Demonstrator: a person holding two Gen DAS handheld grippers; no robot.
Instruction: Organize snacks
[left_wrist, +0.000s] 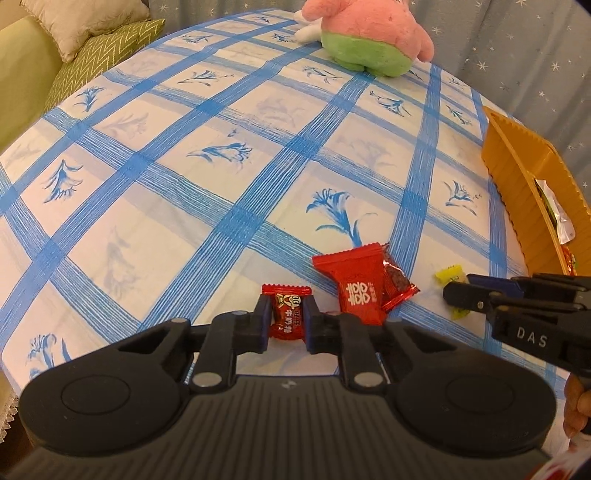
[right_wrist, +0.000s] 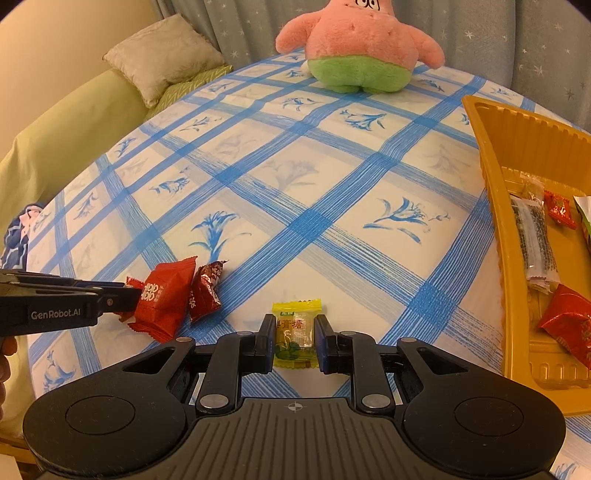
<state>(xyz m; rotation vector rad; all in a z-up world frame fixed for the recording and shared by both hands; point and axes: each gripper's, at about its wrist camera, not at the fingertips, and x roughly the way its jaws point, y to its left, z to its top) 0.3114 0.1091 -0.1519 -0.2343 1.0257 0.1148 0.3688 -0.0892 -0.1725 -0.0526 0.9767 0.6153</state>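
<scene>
My left gripper (left_wrist: 287, 314) has its fingers on both sides of a small red candy (left_wrist: 287, 312) on the tablecloth, closed onto it. My right gripper (right_wrist: 295, 336) is closed the same way on a yellow candy (right_wrist: 295, 334), which shows partly behind the right gripper in the left wrist view (left_wrist: 448, 275). A larger red packet (left_wrist: 351, 280) and a dark red candy (left_wrist: 397, 282) lie between the two grippers; they also show in the right wrist view, the packet (right_wrist: 164, 299) and the candy (right_wrist: 207, 290). A gold tray (right_wrist: 495, 206) at the right holds several snacks.
A pink and green plush toy (right_wrist: 360, 48) sits at the far edge of the table. A green sofa with cushions (right_wrist: 162, 55) stands to the left. The blue checked tablecloth (right_wrist: 295, 177) covers the table. The tray also shows at the right edge in the left wrist view (left_wrist: 517, 177).
</scene>
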